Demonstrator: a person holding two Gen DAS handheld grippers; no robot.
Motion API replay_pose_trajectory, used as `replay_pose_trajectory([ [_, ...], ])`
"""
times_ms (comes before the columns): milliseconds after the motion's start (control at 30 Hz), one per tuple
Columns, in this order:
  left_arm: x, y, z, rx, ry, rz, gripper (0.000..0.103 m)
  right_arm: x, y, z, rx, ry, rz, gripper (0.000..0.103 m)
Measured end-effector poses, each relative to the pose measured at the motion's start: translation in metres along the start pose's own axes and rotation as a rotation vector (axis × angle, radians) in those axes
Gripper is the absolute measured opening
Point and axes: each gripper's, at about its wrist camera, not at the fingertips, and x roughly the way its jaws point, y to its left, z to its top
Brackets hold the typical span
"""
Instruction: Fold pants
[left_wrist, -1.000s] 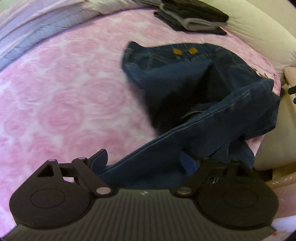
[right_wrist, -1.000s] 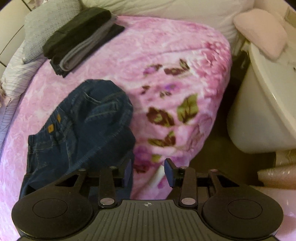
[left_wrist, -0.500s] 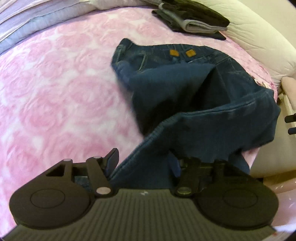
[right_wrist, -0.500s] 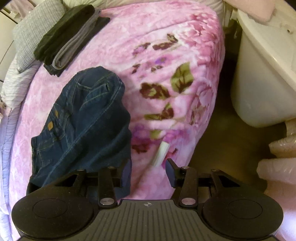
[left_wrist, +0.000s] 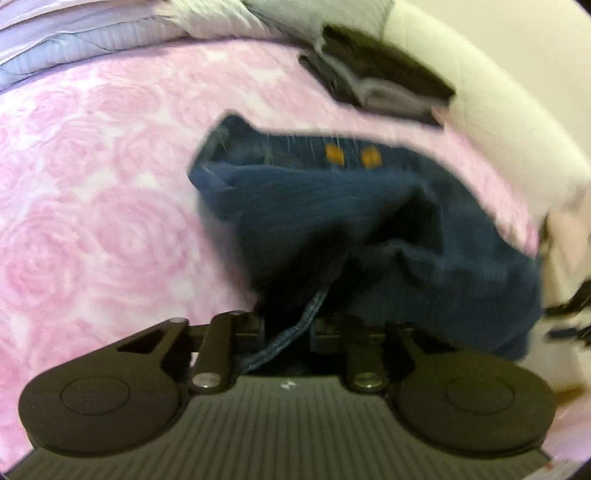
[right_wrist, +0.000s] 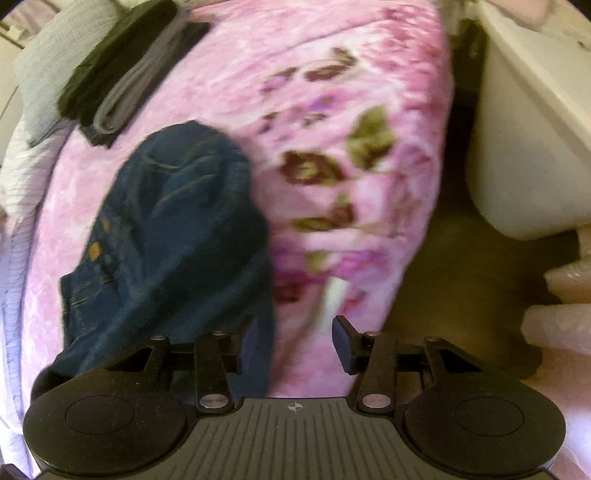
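Pants (left_wrist: 332, 206) lie bunched, waistband seemingly farthest; left tongs (left_wrist: 288, 328) pinch their seam, right tongs (right_wrist: 291, 343) gape empty.

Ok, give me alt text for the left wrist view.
The left gripper is shut on a seamed edge of dark blue jeans, which lie bunched on a pink rose-patterned blanket. Folded dark clothes sit beyond them.
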Motion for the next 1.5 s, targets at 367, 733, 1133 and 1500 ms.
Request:
replay_pose_trajectory([
  [367,-0.146,0.035,0.151,0.319,-0.207,0.196,0.006,0.007,0.084,0.002,-0.096,0.038,0.203,0.042],
  [733,-0.226,0.092,0.176,0.168,-0.229,0.427,0.013,0.054,0.120,-0.017,-0.132,0.171,0.272,0.062],
  [1133,-0.256,0.219,-0.039,-0.502,-0.035,0.717,0.025,0.151,0.123,-0.062,-0.029,0.046,0.277,0.065],
  [1500,-0.165,0.312,-0.012,-0.802,-0.147,0.451,0.079,0.145,0.134,-0.060,-0.100,0.043,0.309,0.021],
])
